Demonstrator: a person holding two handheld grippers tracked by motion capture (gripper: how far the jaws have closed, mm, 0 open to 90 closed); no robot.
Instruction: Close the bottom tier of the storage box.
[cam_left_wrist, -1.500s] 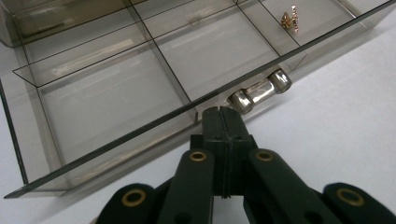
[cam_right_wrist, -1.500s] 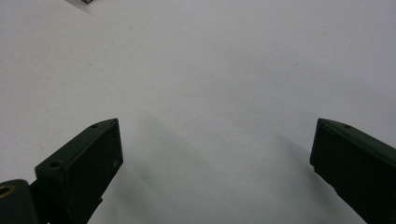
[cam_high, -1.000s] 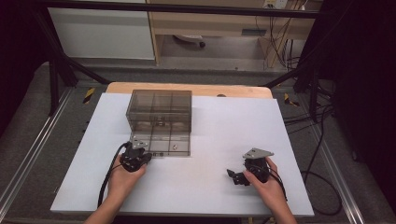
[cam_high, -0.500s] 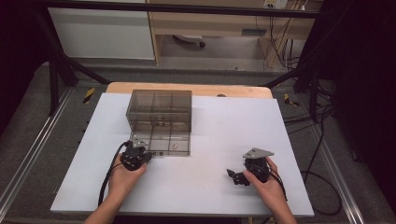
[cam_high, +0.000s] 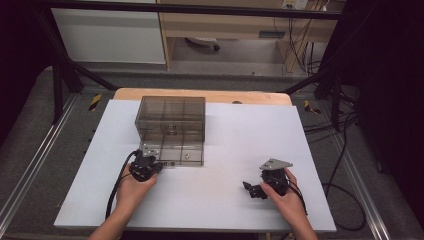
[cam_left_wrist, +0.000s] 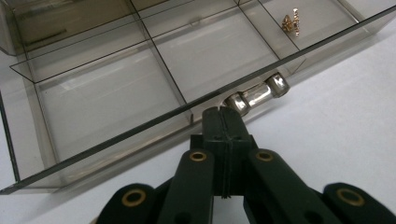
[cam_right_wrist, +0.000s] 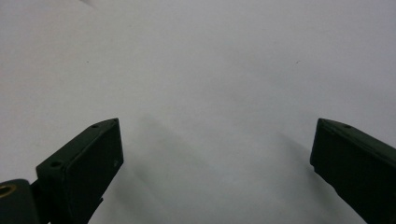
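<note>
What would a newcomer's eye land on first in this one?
The smoky clear drawer box at the back left of the white table, its bottom drawer pulled out. The left tongs are shut at the drawer's front edge beside the shiny handle, and a small gold trinket lies in one compartment. The right tongs rest open on bare table.

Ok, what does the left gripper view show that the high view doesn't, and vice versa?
Left gripper view makes clear a small gold-coloured trinket in a far drawer compartment and a shiny metal bar handle just beyond the shut fingers. High view adds the right gripper, fingers apart, and the person's left hand and right hand. Both share the smoky transparent plastic drawer box, the left gripper and the white table sheet.
</note>
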